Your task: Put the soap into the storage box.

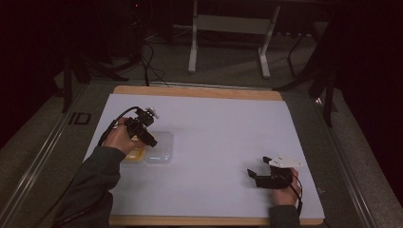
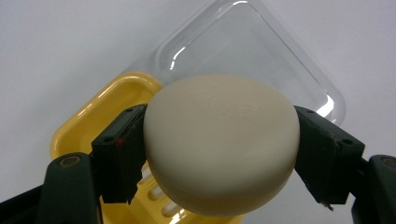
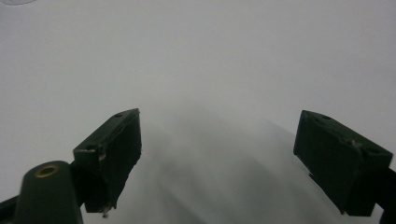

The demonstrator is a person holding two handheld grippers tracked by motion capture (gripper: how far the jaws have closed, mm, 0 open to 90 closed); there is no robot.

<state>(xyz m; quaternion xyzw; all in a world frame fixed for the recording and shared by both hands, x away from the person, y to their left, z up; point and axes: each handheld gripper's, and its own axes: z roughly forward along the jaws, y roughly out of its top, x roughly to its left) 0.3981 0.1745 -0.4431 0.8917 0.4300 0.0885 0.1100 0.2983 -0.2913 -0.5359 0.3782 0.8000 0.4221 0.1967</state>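
Nearest to the camera in the left gripper view was the round, cream-white soap bar (image 2: 222,144), which filled the middle and lower part of the frame. Our left hand-held gripper (image 2: 219,154) was clamped on it: one black pad (image 2: 119,154) pressed on its left side and the other pressed on its right side. Behind the soap, in the lower left of this frame, we saw the yellow soap dish (image 2: 100,109) with slots in its floor, and in the upper right the clear plastic lid (image 2: 261,51) lay just beside the dish, touching it as far as we could tell. The soap was held above the dish and did not rest in it.

From the high view, the left hand-held gripper (image 1: 142,128) was in the left middle of the frame, over the yellow dish (image 1: 135,154) and the clear lid (image 1: 159,149), both lying on the white sheet of the bench (image 1: 214,137). The soap itself was too small for us to tell there.

Our right hand-held gripper (image 1: 259,171) was in the lower right of the high view, well apart from the dish. In the right gripper view its jaws stood wide apart with nothing between them, and one black pad (image 3: 114,149) hovered over the plain white sheet (image 3: 210,56).
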